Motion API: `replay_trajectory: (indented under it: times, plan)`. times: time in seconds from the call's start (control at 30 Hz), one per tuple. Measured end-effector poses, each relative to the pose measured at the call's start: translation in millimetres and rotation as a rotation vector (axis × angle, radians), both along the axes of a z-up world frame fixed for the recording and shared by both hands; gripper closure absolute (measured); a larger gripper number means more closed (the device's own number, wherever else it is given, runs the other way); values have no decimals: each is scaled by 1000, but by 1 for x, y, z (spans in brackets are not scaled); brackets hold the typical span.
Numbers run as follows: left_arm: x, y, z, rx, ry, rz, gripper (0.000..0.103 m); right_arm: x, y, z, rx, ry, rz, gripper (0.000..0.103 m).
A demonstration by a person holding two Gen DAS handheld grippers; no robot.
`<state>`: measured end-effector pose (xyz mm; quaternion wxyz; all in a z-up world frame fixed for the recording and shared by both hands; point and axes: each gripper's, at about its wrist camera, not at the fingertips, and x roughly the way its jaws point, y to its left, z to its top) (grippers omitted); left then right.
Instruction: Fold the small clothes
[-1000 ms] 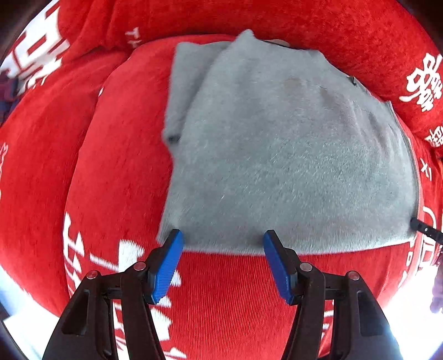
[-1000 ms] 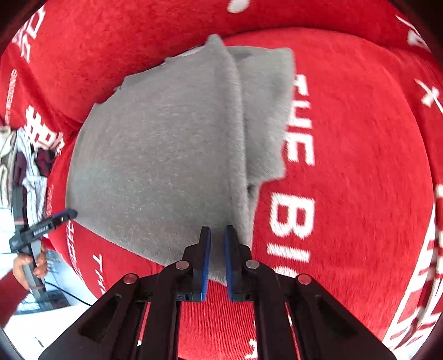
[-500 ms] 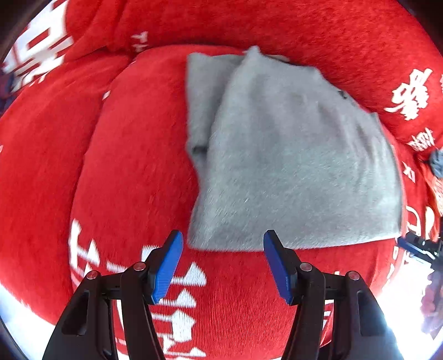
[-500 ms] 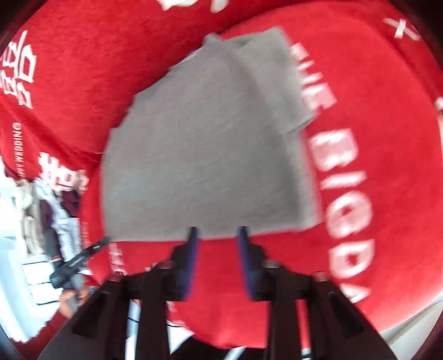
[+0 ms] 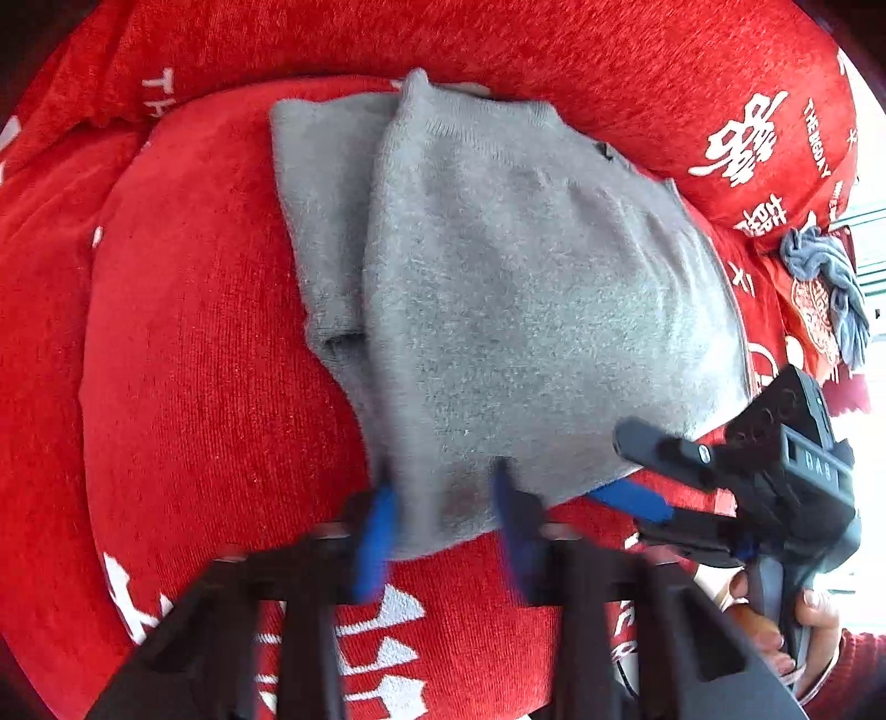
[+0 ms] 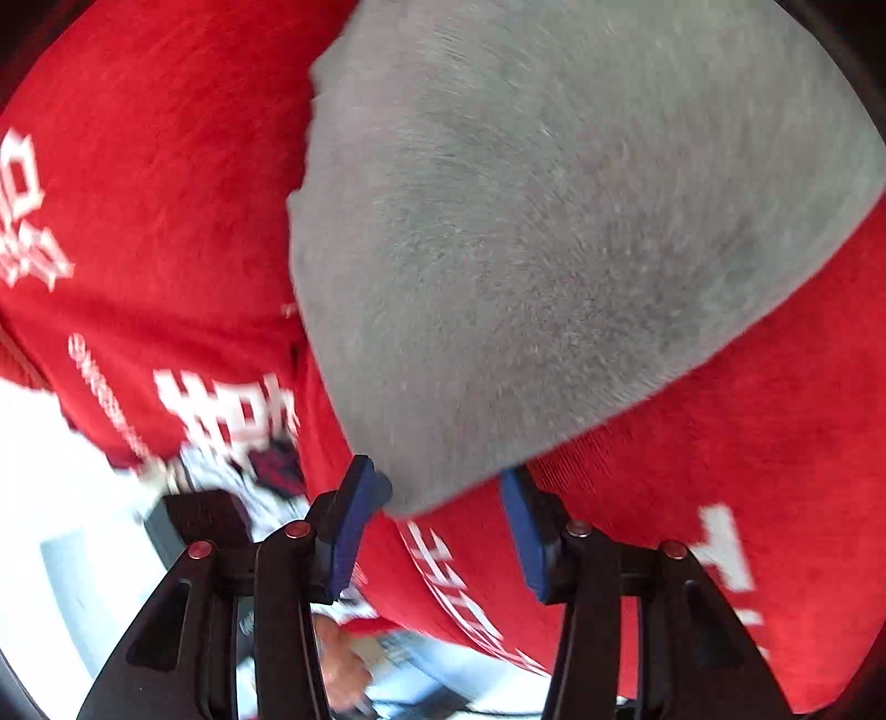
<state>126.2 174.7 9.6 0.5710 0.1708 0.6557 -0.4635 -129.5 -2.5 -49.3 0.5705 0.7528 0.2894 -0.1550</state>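
Grey knit garment lies flat on the red seat cushion. It is already folded once, with a narrower layer showing along its left side. Its far edge butts the back cushion and its near hem stops short of the seat's front edge.

Both tools work that near hem, one at each corner, likely to lift it and fold it back toward the far edge.
- Left gripper is at the hem's left corner. Its jaws have just been closing with the hem between them. Motion blur smears the pads, but they appear to pinch the cloth.
- Right gripper comes in from the front right corner of the seat, held by a hand in a red sleeve. Its jaws have just been closing too, yet stand apart. In the right wrist view the hem's corner sits between the blue pads, touching or just beside the left one. No grip there yet, I judge.

A bluish-grey crumpled cloth lies well apart at the seat's right edge, probably waiting its turn.

Writing:
- White "THE" shows on the back cushion, upper left.
- Large white Chinese characters are on the back cushion at right. A small line beside them starts "THE"; the rest is too small to be sure of.
- More white strokes run along the seat's front edge, cut off by the left tool.
- The right gripper's body carries raised letters "DAS".
- In the right wrist view the seat lettering is blurred and unreadable.
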Motion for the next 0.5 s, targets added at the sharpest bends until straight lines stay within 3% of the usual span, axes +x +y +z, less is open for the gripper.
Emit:
replay_trajectory:
  times: [0.03, 0.07, 0.13, 0.27, 0.37, 0.5]
  plan:
    - [3, -1, -1, -2, -2, 0, 95, 2, -1, -1, 6, -5, -16, 85]
    - [6, -1, -1, -11, 16, 3, 95, 5, -3, -1, 3, 4, -15, 96]
    - [9, 4, 5, -45, 42, 11, 95, 13, -8, 11, -46, 16, 4, 95]
    - [5, 16, 12, -63, 10, -23, 95, 21, -2, 32, -162, 63, 128, 95]
    - [0, 27, -6, -21, 15, -21, 95, 15, 7, 17, -152, 132, 173, 96]
    - [2, 41, -3, -44, 15, 11, 95, 7, 13, 6, -135, 164, 193, 98]
